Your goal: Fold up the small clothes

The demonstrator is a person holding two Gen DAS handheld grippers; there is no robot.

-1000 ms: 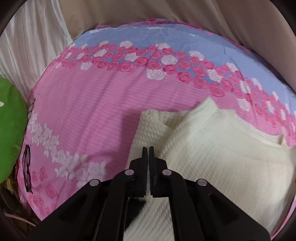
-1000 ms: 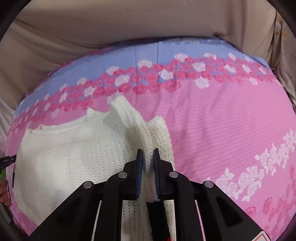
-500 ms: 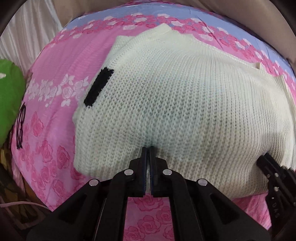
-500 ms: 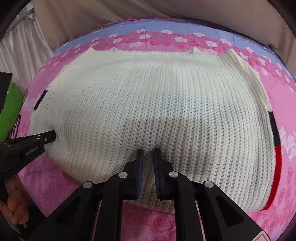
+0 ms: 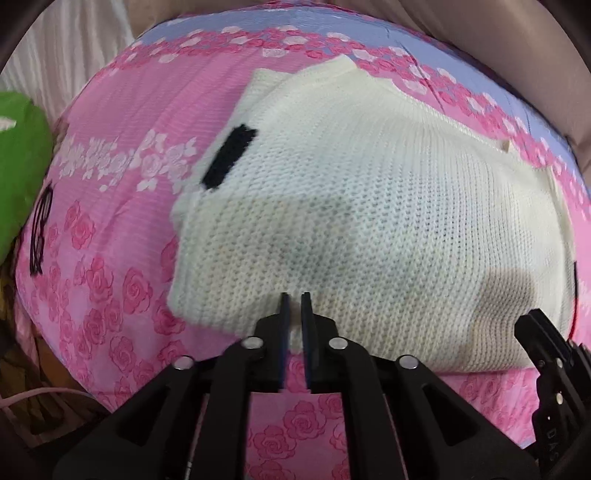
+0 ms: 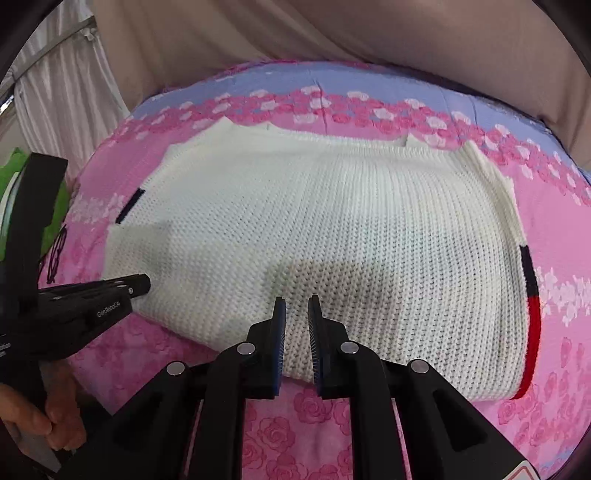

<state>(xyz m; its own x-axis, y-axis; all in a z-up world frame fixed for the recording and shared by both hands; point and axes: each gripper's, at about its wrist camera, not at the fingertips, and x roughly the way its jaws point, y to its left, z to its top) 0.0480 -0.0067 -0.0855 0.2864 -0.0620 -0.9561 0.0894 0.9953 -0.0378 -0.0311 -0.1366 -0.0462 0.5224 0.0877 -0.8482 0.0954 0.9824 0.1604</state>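
Note:
A cream knit sweater (image 5: pixel 388 221) lies folded flat on the pink rose-print bedsheet (image 5: pixel 110 147). It has a black patch (image 5: pixel 229 155) at its left and a black-and-red stripe (image 6: pixel 530 295) on its right edge. It also shows in the right wrist view (image 6: pixel 332 229). My left gripper (image 5: pixel 294 299) sits at the sweater's near edge, jaws slightly parted with the hem between them. My right gripper (image 6: pixel 295 301) is over the near edge, jaws parted a little and empty. Each gripper shows in the other's view, the right gripper (image 5: pixel 546 339) and the left gripper (image 6: pixel 122 288).
A green cushion (image 5: pixel 18 166) and a pair of glasses (image 5: pixel 38 232) lie at the bed's left side. A beige curtain (image 6: pixel 332 29) hangs behind the bed. A white curtain (image 5: pixel 74 48) is at the far left. A hand (image 6: pixel 51 417) holds the left gripper.
Both grippers carried the sweater's edge toward me and laid it down folded. Both jaws have since opened slightly and the grippers have drawn back a little.

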